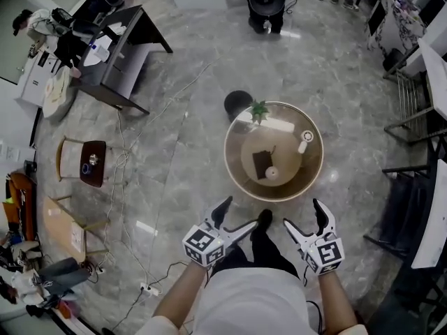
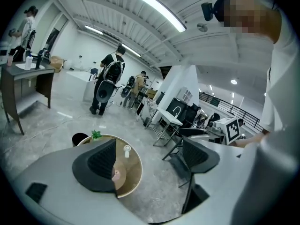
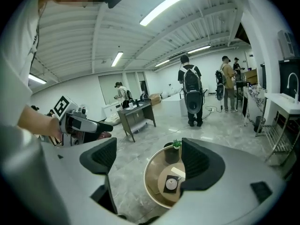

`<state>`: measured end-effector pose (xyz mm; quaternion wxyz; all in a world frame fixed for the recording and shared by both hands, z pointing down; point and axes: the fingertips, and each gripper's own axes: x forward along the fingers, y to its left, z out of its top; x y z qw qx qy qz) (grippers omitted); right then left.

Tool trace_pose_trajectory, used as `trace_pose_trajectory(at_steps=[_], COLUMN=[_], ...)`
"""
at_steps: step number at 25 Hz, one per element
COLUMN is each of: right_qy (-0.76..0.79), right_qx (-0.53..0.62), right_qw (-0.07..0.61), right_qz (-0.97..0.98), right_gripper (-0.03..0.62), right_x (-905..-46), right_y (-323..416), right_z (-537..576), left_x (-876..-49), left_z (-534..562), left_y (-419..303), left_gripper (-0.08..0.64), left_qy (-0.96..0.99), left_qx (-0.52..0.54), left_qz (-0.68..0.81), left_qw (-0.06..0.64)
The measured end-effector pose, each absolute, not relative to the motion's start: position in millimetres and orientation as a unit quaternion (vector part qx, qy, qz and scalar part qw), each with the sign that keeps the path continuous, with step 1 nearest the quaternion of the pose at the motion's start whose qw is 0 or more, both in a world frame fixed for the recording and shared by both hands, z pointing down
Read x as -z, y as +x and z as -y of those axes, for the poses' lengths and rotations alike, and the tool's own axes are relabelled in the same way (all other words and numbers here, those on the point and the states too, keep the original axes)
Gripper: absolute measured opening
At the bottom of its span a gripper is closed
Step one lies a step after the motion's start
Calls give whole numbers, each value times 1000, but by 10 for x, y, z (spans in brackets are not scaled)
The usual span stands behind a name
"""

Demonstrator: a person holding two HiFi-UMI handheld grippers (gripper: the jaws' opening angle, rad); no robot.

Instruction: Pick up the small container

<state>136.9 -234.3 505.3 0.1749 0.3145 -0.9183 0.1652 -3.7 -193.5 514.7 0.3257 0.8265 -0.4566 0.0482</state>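
As seen in the head view, the left gripper (image 1: 239, 213) and right gripper (image 1: 302, 213) hang side by side at the near edge of the round table (image 1: 228, 152). Both have their jaws spread with nothing between them. The container (image 1: 272, 174), a small pale round pot, sits on the table's inner disc at the near right corner of a dark mat (image 1: 260, 160). A plant (image 1: 259, 109) stands at the far rim. A bin (image 1: 237, 104) is on the floor beyond it.

In the left gripper view, the left gripper (image 2: 150, 159) is wide open and empty. The container (image 2: 115, 174) shows at the inner edge of the left jaw, far below and not lined up with the gap.

In the right gripper view, the right gripper (image 3: 150, 159) is likewise open and empty. The container (image 3: 171, 183) shows on the mat beside the right jaw's inner edge, nearer the gap's centre than in the left gripper view.

The step in hand appears to be the approach. The right gripper looks better placed for it.
1. Keep the jaws fully apart while lowering.
2. Centre the container in the gap before descending the last stretch.
3. Set the pads across its widest part and close at mid height.
4. Lift straight up, so the mat is not dragged.

Whether the inner disc is level with the rim or a lower tier cannot be told, so descend slowly.
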Motion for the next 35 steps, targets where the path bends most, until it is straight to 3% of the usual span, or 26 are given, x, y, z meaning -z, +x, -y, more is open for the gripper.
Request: trace_pose_trajectory(at_steps=[20,35], right_qy=[269,260], right_qx=[-203,-198], right_qw=[220,273], right_qz=[915,905], right_gripper=[443,419], right_x=[-6404,-8132], right_y=[1011,813], right_z=[2909,3151], left_x=[-6401,-8024], left_z=[2609,2768], left_y=[-199,-76], left_gripper=[465,466], left_qy=[821,836], left_qx=[-98,-149], left_qz=[434,373], left_qw=[358,373])
